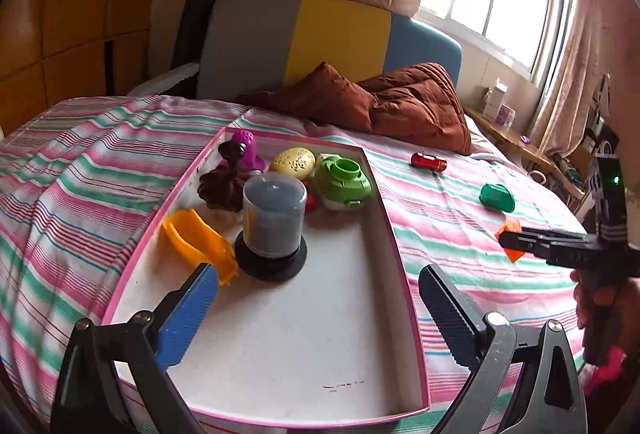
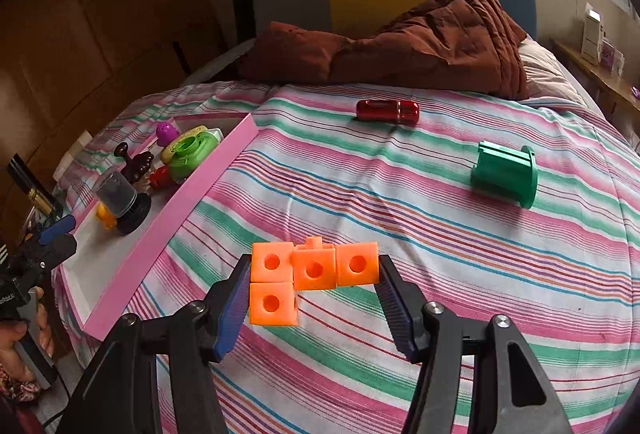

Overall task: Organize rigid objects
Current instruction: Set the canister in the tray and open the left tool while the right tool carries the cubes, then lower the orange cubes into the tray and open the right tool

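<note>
Orange cubes [image 2: 314,276] between right gripper [image 2: 314,298] pads

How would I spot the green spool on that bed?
Start at the pink tray on the striped bed; the green spool lies outside it, on its side. Unlike the red capsule beyond it, it is green with a flat flange.

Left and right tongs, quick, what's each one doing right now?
Left tongs: open, empty, over the pink-rimmed white cardboard tray.
Right tongs: shut on the orange plastic linked cubes, above the striped bedsheet.
</note>
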`<state>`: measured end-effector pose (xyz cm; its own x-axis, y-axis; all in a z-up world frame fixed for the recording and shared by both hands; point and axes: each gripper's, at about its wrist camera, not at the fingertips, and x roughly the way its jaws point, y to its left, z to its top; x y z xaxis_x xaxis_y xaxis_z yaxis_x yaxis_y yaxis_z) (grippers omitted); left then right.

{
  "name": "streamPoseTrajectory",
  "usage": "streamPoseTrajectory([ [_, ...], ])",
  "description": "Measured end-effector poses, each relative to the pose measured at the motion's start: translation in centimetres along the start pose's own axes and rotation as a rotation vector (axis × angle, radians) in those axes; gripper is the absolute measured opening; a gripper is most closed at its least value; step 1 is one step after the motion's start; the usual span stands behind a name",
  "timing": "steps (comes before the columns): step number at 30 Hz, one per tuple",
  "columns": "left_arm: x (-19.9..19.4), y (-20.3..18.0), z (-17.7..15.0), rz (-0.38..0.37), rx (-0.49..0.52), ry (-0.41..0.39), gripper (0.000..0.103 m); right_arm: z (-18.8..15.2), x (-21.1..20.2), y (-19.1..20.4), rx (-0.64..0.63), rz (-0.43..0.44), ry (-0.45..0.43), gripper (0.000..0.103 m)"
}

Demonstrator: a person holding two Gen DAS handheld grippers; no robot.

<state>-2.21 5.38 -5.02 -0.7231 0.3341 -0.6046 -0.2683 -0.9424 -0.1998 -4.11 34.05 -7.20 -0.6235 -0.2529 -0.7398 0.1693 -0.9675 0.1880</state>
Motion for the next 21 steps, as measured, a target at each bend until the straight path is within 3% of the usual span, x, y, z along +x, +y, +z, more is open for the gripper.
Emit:
streamPoseTrajectory([
  [12,0.4,1.3,-1.1,0.011,-0.022,0.047,0.101,2.0,0.6,7.0,-0.101,0.113,0.006,0.061],
  [21,0.0,3.6,-1.5,0.034,-0.058,0.053,0.101,3.9,3.2,14.6,-0.29,0.13,0.043,0.061],
])
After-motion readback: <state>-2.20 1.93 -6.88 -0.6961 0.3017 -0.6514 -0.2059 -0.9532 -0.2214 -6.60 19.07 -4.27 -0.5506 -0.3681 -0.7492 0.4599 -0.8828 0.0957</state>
